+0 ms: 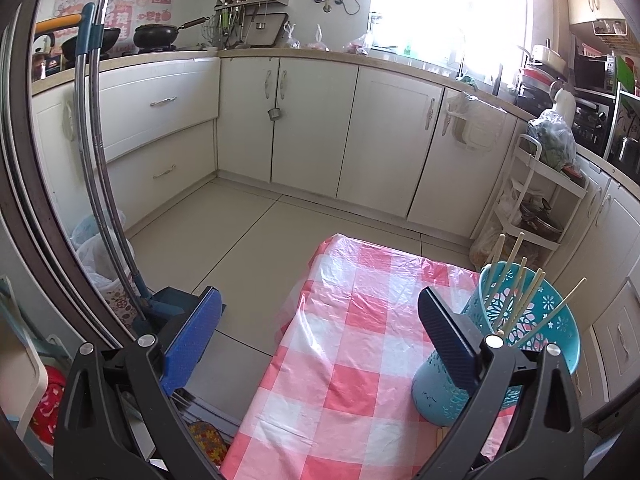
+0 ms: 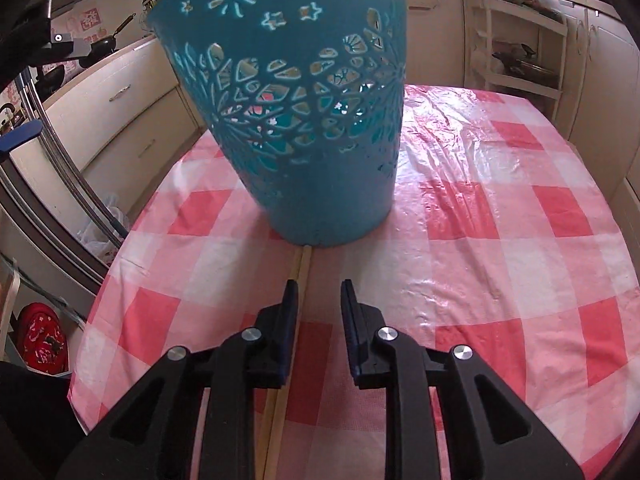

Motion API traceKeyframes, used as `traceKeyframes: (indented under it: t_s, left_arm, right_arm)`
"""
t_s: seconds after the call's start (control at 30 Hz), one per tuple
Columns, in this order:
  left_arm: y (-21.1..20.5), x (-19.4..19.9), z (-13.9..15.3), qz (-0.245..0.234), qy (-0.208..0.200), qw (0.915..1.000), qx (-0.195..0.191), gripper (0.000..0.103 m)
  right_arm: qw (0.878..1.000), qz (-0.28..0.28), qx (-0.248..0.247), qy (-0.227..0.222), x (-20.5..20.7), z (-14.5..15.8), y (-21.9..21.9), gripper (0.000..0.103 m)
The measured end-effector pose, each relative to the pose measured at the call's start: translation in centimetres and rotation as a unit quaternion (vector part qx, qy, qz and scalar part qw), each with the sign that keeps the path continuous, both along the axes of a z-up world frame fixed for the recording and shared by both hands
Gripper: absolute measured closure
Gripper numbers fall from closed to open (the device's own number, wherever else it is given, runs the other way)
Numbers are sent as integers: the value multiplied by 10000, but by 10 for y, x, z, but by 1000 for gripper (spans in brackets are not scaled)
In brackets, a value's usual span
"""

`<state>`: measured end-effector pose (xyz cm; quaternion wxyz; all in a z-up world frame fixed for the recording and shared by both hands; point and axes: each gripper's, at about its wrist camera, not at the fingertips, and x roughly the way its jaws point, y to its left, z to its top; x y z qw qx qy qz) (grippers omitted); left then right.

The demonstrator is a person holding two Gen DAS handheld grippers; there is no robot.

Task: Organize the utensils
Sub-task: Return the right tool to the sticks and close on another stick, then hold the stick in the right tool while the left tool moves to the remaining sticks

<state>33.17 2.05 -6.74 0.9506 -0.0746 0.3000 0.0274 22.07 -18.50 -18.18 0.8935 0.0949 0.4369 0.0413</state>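
Looking out from the left wrist view, the left claw (image 1: 320, 324) stands wide apart with nothing between its blue fingers (image 1: 192, 332), hanging over the near edge of the worktop (image 1: 352, 360), which wears a pink-and-white checked plastic cover. A teal cut-out holder (image 1: 552, 312) stands on the worktop at the right, just behind the right-hand finger, and several pale chopsticks (image 1: 516, 276) lean inside it with their ends above the rim. White kitchen cupboards (image 1: 312, 120) run along the far wall.

From the right wrist view, the right claw (image 2: 318, 292) hovers low over the checked cover, its fingers narrowly parted and pressing on nothing. A pair of chopsticks (image 2: 302, 268) lies flat on the worktop, running from the foot of the teal holder (image 2: 304, 120) back under the left-hand finger. The holder stands upright just ahead of the fingertips.
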Motion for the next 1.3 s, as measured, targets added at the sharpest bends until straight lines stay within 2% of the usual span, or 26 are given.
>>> traceKeyframes:
  t_s: [0.23,0.43,0.83,1.1,1.3]
  left_arm:
    - [-2,1,-1,-19,26,10000,30,8]
    - [-3,1,-1,-30,33,10000,45,8]
    - [9,1,-10,33,208,9994,278,8]
    - [22,6,-28,43,629,9977,264,8]
    - [19,7,-46,-187,1068,9936,300,8]
  right_arm:
    - [9998,115,-176,25,-3,-4,4,81]
    - [9993,156,-332,70,-6,-5,0,95]
    - [9992,-142,-370,9,-44,-3,-25,97]
    - [9991,-224,-343,51,-39,-2,-27,97]
    - [9994,-176,-301,82,-40,-1,-32,97]
